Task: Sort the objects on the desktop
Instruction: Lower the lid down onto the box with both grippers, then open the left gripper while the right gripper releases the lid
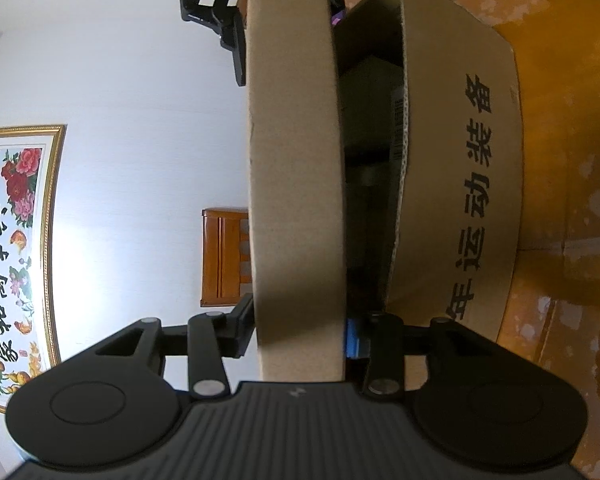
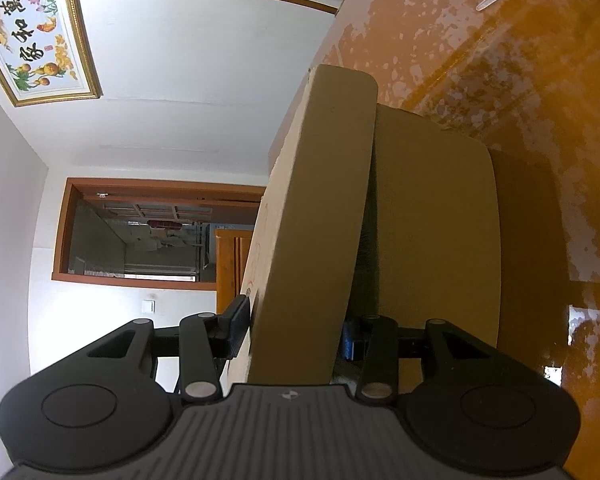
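both tongs clenched on carton flaps.
left gripper [image 1: 300, 334] and right gripper [image 2: 296, 332] each pinch a flap [image 1: 292, 160] mid-frame, likely closing the cardboard box [image 1: 460, 168] on the table [image 2: 520, 60].

Overall light: bright, even daylight on the plain white wall [image 1: 132, 92].
Glare: pale sheen on the worn orange wooden bench [image 2: 520, 92] — strongest at the far end.
Shadow: the brown cardboard box [image 1: 460, 184] is dark inside; its raised flap is shaded on the near face.
Distortion: strong fisheye — the gold-framed floral picture [image 1: 16, 248] bows at the edge.
Focus: near black gripper bodies slightly soft; corners vignetted.
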Tool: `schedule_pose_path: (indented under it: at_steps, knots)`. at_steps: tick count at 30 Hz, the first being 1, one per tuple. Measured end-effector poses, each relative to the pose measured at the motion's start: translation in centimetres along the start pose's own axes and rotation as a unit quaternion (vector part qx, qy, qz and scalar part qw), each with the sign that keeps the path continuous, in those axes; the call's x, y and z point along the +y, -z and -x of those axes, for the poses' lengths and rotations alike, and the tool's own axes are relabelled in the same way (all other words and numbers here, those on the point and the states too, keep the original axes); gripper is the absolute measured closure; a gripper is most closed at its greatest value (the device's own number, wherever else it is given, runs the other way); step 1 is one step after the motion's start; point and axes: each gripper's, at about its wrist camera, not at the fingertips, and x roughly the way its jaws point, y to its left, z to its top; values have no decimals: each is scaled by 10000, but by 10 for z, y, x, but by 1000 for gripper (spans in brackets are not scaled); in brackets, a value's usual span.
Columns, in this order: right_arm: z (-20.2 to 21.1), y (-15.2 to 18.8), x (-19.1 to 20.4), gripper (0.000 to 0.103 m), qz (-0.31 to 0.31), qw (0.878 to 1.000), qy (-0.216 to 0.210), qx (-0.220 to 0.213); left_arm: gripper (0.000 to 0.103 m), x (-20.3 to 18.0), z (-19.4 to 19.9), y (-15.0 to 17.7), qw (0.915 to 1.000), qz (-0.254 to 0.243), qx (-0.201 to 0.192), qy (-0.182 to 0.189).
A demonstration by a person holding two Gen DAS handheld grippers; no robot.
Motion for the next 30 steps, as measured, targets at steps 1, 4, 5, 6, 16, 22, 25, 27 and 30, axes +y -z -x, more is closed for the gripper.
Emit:
schedule_pose_path:
  at_steps: [1,4,5,6,16,22,25,27,30]
  knots:
    - [0,0,0,54,-1,10000,18,3,60,0,0,1,10000,-33,-2,1]
    - [-1,-1,0,53,-17,10000,12,16,57,0,2,4,9998,-173,-48,-54]
    - [-2,-1,0,53,-18,10000,10,19,53,-1,3,5,9997,-210,-78,-129]
    - [-2,-1,0,53,-19,10000,5,27,51,-1,3,7,9995,-227,-108,-184]
    - [-3,-2,0,52,-46,10000,-3,48,7,8,8,35,9946,-343,-537,-824]
    - [-3,-3,0,52,-50,10000,-17,56,2,33,23,57,9966,542,-569,-264]
    - [-3,-3,0,52,-48,10000,6,68,2,51,35,68,9907,1212,-613,-25]
    - [-3,-3,1,52,-49,10000,30,75,1,62,44,74,9846,1636,-610,41]
    - [-3,-1,2,52,-6,9999,84,109,1,73,60,85,9691,2397,-566,-107]
